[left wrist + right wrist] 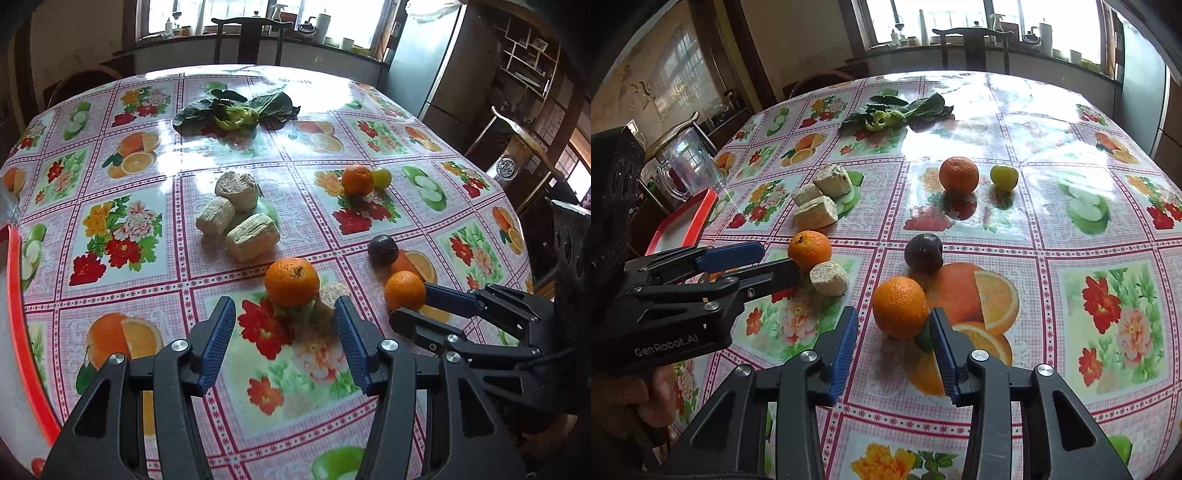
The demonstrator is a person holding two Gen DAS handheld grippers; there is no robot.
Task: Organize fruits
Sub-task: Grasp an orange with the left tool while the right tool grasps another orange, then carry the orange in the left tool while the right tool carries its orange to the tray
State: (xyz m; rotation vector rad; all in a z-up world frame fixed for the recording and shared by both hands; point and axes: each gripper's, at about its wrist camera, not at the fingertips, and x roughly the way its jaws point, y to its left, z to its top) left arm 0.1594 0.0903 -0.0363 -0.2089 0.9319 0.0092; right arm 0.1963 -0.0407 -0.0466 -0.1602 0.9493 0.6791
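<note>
We had the right hand-held gripper (pixel 894 343) open astride one orange (pixel 900 307), not clamped; left hand-held gripper (pixel 284 343) open, lined up on another orange (pixel 291 282) for pickup.

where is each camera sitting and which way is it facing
Left wrist view: sits on the left claw, looking down and forward over the floral table at an orange; own fingers frame it, and the right claw shows at right.
Right wrist view: sits on the right claw, facing another orange; the left claw and a hand show at left.
Shared: both oranges, the dark plum, the leafy greens.
</note>
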